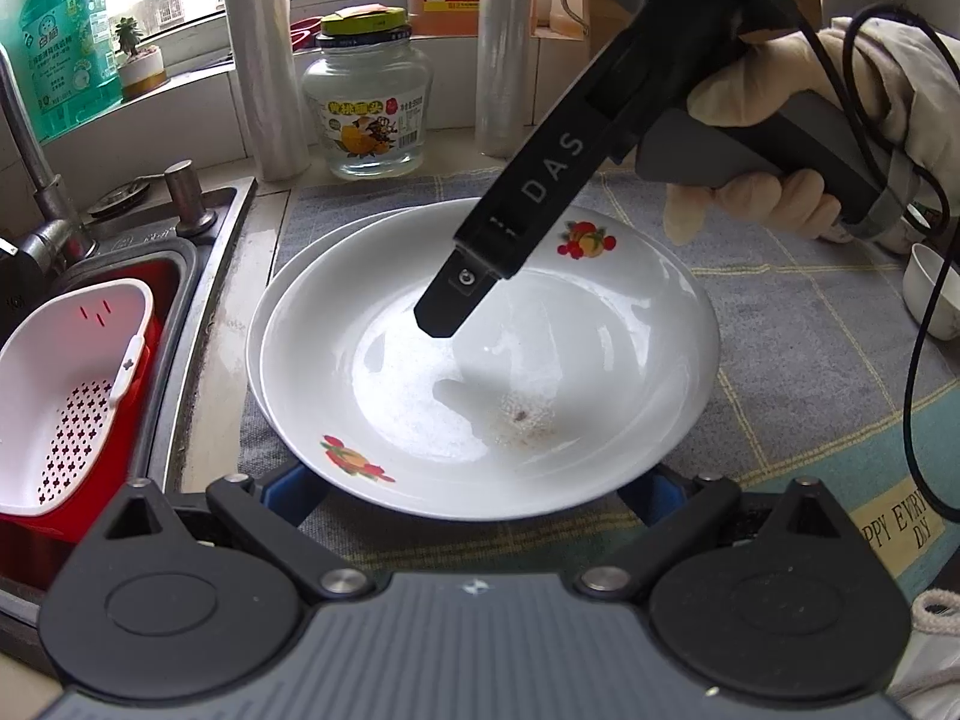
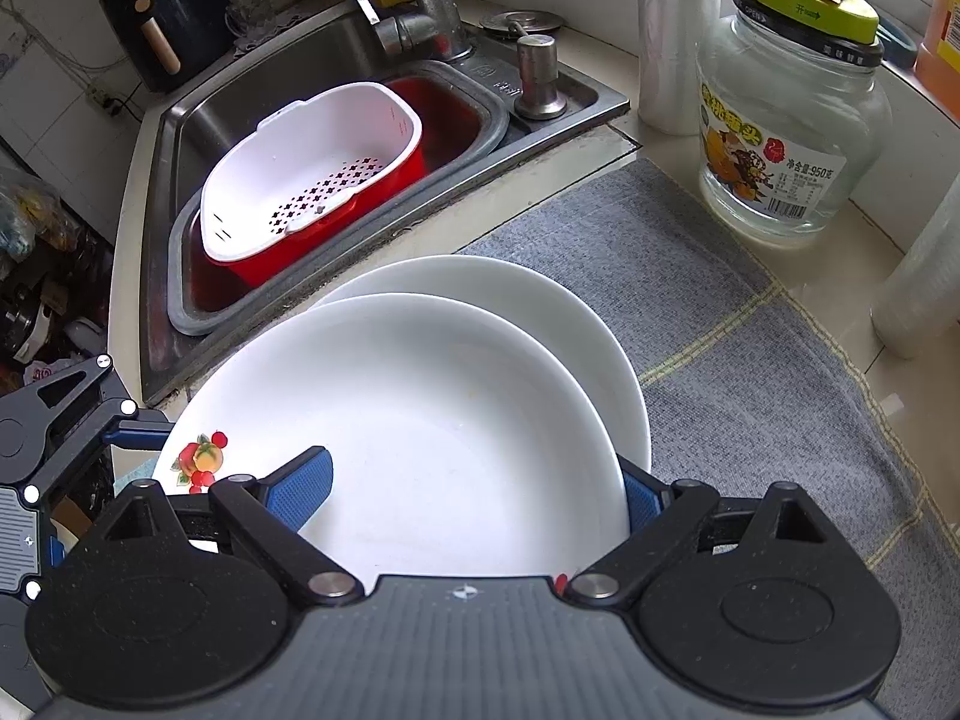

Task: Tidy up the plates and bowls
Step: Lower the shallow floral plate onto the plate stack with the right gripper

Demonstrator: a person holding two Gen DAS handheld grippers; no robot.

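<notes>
Two stacked plates (image 2: 420, 420) on the mat (image 2: 750, 390), sink (image 2: 240, 90) beside it.

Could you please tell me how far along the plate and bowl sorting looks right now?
Done: the fruit-patterned plate sits on a plain plate. In hand: the right gripper stands open around the top plate's rim, not gripping. Left: a small white bowl waits aside on the mat.

bare grey mat (image 2: 750, 420) right of stacked plates (image 2: 456, 420), sink (image 2: 180, 138) edging left, jar (image 2: 786, 138) blocking behind

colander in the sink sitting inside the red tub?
Yes, the white colander nests inside the red tub in the sink.
</notes>
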